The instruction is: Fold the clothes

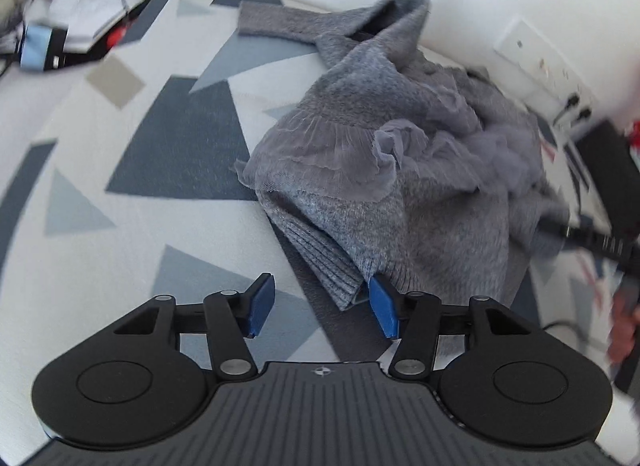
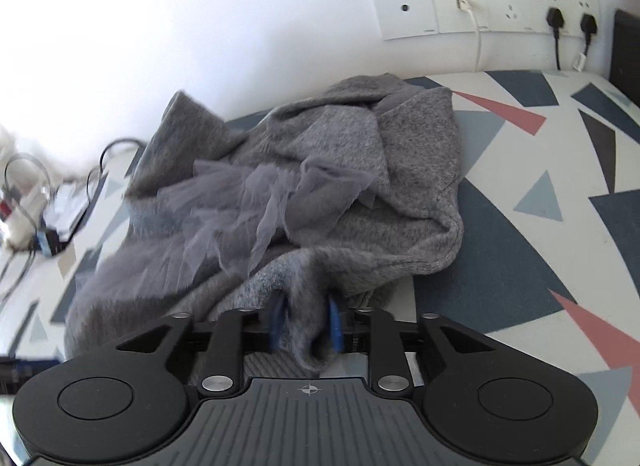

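A grey knit sweater (image 1: 384,169) with a sheer grey tulle trim (image 1: 320,153) lies crumpled on a patterned sheet (image 1: 120,145). My left gripper (image 1: 322,310) is open, its blue pads either side of the sweater's ribbed hem (image 1: 324,266), the right pad touching it. In the right wrist view the same sweater (image 2: 360,169) is bunched in front of me. My right gripper (image 2: 306,322) is shut on a fold of the knit, which hangs between the blue pads (image 2: 334,322). The right gripper shows blurred at the right edge of the left wrist view (image 1: 600,242).
The sheet (image 2: 520,250) has dark blue, light blue and red triangles. A white wall with a socket strip (image 2: 480,5) and plugged cables is behind the sweater. Cables and small devices (image 1: 60,33) lie at the far left.
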